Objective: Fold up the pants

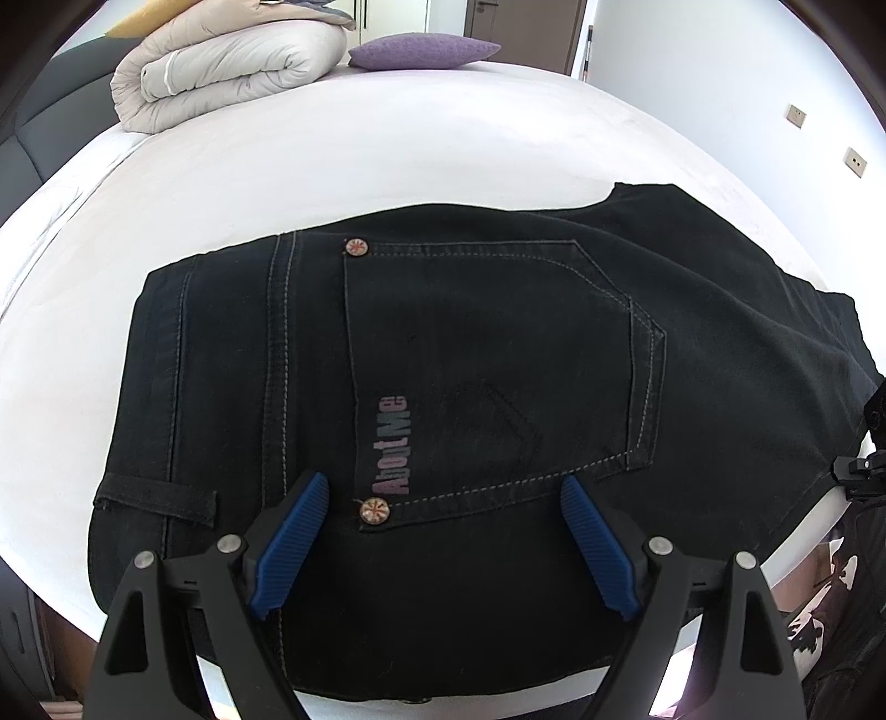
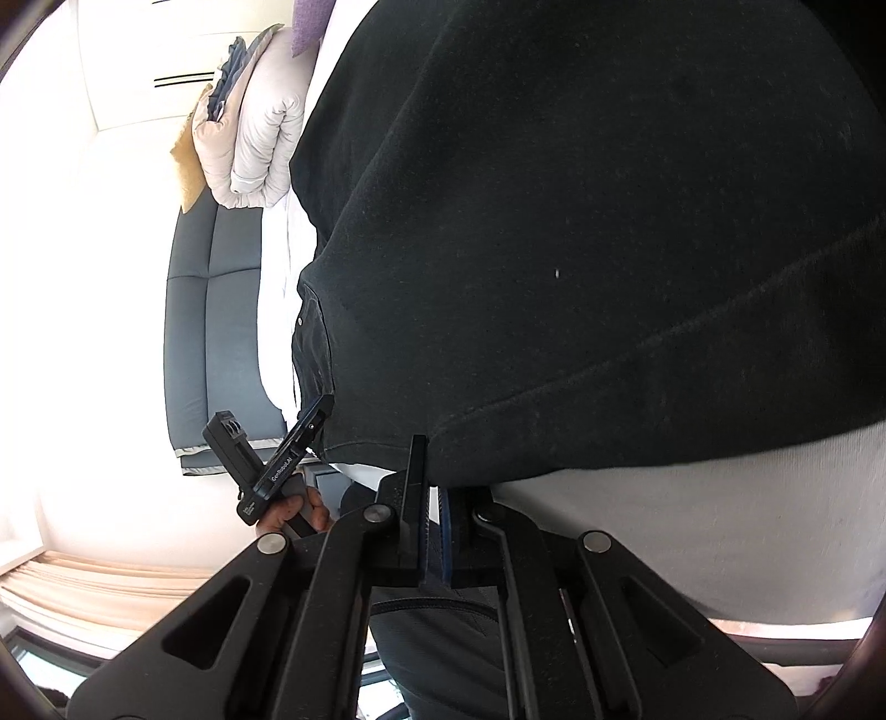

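Black jeans (image 1: 470, 343) lie flat on the white bed (image 1: 332, 160), back pocket up, with a pink "AboutMe" print and two rivets. My left gripper (image 1: 443, 482) hovers over the pocket's near edge, blue pads (image 1: 293, 543) wide apart and nothing between them. In the right wrist view the dark fabric of the jeans (image 2: 609, 221) fills the upper right. My right gripper (image 2: 434, 476) is shut, and the hemmed edge of the cloth runs into its fingertips. The right tool's black body (image 1: 861, 471) shows at the jeans' right edge.
A folded pale duvet (image 1: 221, 72) and a purple pillow (image 1: 423, 50) lie at the bed's far end. A grey padded headboard (image 2: 221, 332) runs along one side. A person's hand (image 2: 293, 509) holds the left tool (image 2: 260, 459). White sheet lies bare beyond the jeans.
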The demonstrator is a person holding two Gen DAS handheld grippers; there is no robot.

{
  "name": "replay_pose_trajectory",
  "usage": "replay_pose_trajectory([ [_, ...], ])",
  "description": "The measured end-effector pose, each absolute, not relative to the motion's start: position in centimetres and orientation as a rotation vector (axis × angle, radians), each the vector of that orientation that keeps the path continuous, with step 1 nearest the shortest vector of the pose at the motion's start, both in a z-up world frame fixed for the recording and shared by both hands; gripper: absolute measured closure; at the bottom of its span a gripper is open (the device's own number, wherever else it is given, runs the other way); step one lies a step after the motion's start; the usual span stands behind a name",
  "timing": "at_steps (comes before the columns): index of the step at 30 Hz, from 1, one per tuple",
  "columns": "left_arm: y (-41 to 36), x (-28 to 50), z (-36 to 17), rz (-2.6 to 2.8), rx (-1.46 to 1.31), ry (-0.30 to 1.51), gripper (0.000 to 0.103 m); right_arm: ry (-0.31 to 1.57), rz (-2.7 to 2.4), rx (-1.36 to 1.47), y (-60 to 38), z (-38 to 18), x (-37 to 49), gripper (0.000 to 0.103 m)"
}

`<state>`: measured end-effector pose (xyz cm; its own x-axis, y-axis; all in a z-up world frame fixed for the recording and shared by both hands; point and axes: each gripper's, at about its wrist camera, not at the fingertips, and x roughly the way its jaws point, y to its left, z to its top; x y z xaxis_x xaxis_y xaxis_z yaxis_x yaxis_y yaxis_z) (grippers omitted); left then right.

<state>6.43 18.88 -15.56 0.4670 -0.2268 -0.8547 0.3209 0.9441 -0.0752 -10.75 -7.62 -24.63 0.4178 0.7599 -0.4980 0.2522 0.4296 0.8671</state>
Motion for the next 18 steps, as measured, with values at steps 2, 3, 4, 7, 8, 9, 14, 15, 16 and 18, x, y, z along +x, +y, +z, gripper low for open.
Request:
replay_pose_trajectory([
  [2,18.9,6.2,-14.8,-0.329,0.086,1.027,0.019,1.136,0.419,1.109,-7.6,-24.6,-10.9,0.102],
  [3,18.8,6.0,-14.3,-0.334,0.069,1.021,0.025,1.135,0.419,1.110,-7.7,-24.6,-10.9,0.102],
  [4,18.7,5.7,-13.5,-0.346,0.052,1.006,0.026,1.135,0.418,1.110,-7.6,-24.6,-10.8,0.102],
  [7,17.1,5.0,-11.2,-0.375,0.050,0.943,0.026,1.133,0.418,1.111,-6.8,-24.5,-10.3,0.102],
  [8,16.3,5.1,-10.8,-0.390,0.047,0.929,0.026,1.130,0.423,1.113,-6.6,-24.5,-10.2,0.102],
  [9,15.5,5.4,-10.7,-0.407,0.042,0.925,0.026,1.128,0.434,1.126,-6.6,-24.6,-10.1,0.102],
  [14,10.4,7.4,-12.9,-0.487,0.076,0.973,0.026,1.155,0.430,1.093,-6.7,-24.2,-10.9,0.099],
  [15,9.5,7.6,-13.8,-0.488,0.099,0.999,0.026,1.169,0.425,1.059,-6.7,-23.6,-11.5,0.098],
  [16,9.0,7.8,-14.7,-0.474,0.120,1.021,0.026,1.179,0.417,1.024,-6.8,-22.9,-12.1,0.098],
  [18,8.9,7.6,-15.3,-0.470,0.136,1.003,0.023,1.149,0.428,0.965,-7.6,-20.8,-13.3,0.098],
])
